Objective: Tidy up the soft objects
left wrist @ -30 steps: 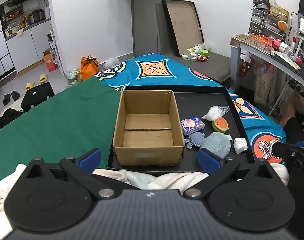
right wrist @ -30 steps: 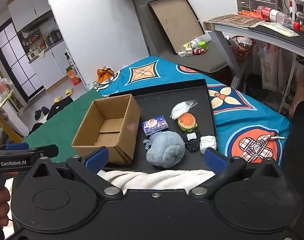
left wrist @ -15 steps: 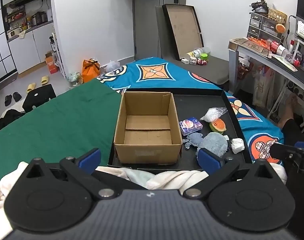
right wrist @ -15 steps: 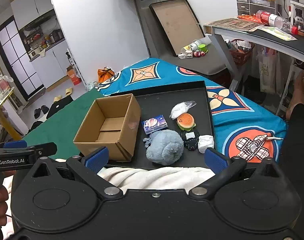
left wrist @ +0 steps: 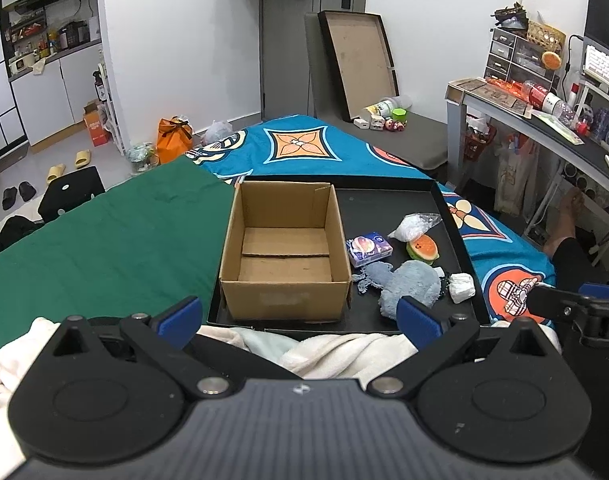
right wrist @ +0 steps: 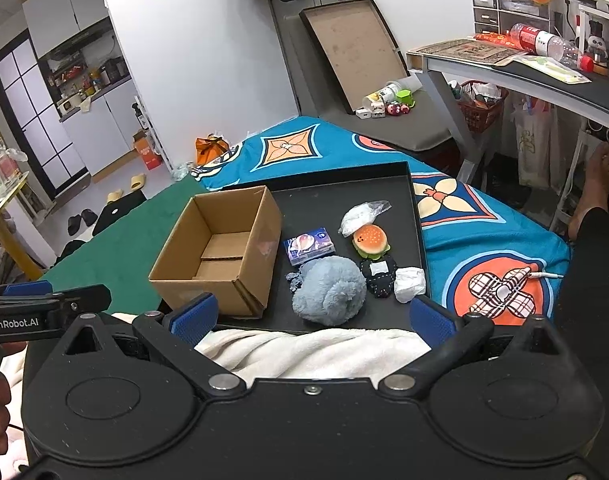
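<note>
We are looking over a shallow black tray (right wrist: 419, 216) holding an empty brown cardboard box (right wrist: 220, 252) on its left side; just right of it are lying a fluffy blue-grey plush (right wrist: 330, 291) and a small burger toy (right wrist: 370, 240). We are keeping both the left gripper (left wrist: 300, 314) and the right gripper (right wrist: 311, 316) spread wide, fingers released, hovering at the tray's near edge.

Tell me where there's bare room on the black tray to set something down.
Free: the far strip of the black tray behind the plastic bag, and the empty cardboard box. Crowded: the near right, around the blue plush, burger toy and tissue pack.
</note>
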### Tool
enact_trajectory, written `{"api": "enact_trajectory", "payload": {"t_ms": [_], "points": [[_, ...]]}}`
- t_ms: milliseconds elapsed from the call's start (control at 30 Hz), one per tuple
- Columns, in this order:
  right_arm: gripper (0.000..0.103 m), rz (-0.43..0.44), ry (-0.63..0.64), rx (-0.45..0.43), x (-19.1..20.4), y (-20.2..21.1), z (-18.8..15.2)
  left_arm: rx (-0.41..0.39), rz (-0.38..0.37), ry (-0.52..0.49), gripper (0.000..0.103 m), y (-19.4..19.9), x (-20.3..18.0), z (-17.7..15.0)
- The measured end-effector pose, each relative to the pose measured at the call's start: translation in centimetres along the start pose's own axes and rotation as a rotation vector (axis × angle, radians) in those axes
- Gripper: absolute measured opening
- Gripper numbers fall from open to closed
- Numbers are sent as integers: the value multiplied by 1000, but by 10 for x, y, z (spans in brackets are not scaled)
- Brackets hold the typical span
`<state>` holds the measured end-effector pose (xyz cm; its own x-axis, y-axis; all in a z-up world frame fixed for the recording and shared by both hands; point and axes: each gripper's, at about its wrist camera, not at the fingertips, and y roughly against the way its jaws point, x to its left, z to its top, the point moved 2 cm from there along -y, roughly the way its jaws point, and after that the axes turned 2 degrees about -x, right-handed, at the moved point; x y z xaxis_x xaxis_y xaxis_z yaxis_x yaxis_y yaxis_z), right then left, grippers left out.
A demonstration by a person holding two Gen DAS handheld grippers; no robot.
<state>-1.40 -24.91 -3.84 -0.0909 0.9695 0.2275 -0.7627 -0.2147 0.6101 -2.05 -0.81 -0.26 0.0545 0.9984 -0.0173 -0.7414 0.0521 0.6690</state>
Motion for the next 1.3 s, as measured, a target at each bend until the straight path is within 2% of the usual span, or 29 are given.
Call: {"api": "enact_trajectory", "payload": {"t_ms": [1300], "points": [[103, -5, 18, 3, 4, 3, 0, -8, 15, 12, 102, 5, 6, -2]]}}
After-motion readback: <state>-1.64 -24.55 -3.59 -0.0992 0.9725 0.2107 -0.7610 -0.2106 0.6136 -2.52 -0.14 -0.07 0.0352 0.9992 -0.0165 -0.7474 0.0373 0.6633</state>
